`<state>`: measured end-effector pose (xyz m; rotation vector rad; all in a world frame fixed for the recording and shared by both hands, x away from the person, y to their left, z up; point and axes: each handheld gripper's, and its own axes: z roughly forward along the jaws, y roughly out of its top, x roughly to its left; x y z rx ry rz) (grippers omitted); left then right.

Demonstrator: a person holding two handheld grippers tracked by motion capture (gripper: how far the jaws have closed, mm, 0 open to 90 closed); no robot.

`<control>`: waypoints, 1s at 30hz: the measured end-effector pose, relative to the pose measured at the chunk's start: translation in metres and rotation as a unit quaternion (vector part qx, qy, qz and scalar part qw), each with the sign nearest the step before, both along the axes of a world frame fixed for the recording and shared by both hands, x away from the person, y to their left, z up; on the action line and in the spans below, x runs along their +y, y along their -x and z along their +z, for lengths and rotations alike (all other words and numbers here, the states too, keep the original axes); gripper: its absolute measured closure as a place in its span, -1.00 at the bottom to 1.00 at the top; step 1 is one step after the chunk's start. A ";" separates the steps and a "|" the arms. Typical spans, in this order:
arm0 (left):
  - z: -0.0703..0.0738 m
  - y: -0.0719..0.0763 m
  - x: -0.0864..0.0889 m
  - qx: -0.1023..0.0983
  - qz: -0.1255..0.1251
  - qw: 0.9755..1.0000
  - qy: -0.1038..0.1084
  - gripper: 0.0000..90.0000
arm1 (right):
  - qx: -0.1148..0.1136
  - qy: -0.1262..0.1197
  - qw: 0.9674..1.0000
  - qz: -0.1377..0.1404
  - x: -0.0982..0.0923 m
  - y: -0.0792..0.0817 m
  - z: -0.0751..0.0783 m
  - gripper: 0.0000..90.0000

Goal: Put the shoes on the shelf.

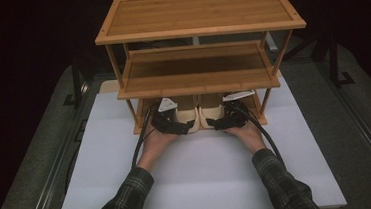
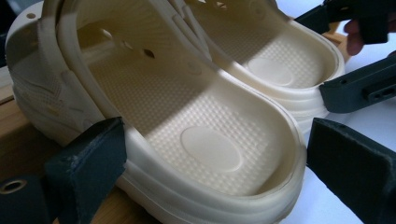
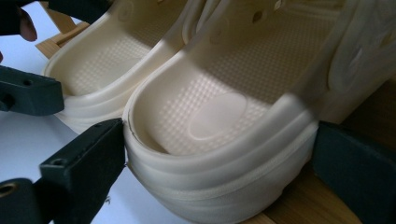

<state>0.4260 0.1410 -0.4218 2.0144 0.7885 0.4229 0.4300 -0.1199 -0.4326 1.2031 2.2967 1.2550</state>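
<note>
Two cream foam clogs stand side by side, heels toward me, at the front of the bottom tier of a bamboo rack (image 1: 200, 30). My left gripper (image 1: 187, 127) has its jaws on either side of the left clog's (image 1: 190, 117) heel. In the left gripper view the left clog (image 2: 201, 116) sits between the jaws of my left gripper (image 2: 212, 149), pads against its sides. My right gripper (image 1: 216, 124) is shut the same way on the right clog (image 1: 209, 114). The right gripper view shows the right clog (image 3: 224, 98) squeezed by my right gripper (image 3: 219, 140).
The rack has three tiers; the middle shelf (image 1: 197, 76) overhangs the clogs closely. It stands at the back of a white board (image 1: 204, 178) on a grey table. Both plaid-sleeved forearms lie over the board. Dark surroundings lie beyond the table.
</note>
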 end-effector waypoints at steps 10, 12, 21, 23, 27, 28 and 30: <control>0.000 -0.004 -0.004 -0.009 0.007 1.000 -0.025 -0.94 | 0.019 0.008 1.000 -0.021 0.008 0.001 0.003 -0.91; 0.000 -0.004 -0.004 -0.010 0.003 1.000 -0.026 -0.94 | 0.018 0.009 1.000 -0.019 0.006 0.001 0.003 -0.90; 0.004 0.001 0.008 0.004 0.009 1.000 -0.018 -0.90 | -0.003 0.012 1.000 -0.004 0.001 0.004 0.005 -0.88; 0.005 0.005 0.014 0.008 0.004 1.000 -0.018 -0.90 | -0.013 0.001 1.000 -0.001 -0.005 0.007 0.006 -0.91; 0.008 0.014 0.027 0.011 -0.002 1.000 -0.022 -0.90 | -0.010 -0.005 1.000 -0.002 -0.016 0.016 0.007 -0.96; 0.008 0.017 0.030 0.012 -0.001 1.000 -0.018 -0.90 | -0.011 0.001 1.000 0.000 -0.019 0.017 0.007 -0.96; 0.010 0.023 0.037 0.012 -0.004 1.000 -0.022 -0.90 | -0.017 -0.001 1.000 -0.002 -0.025 0.024 0.009 -0.96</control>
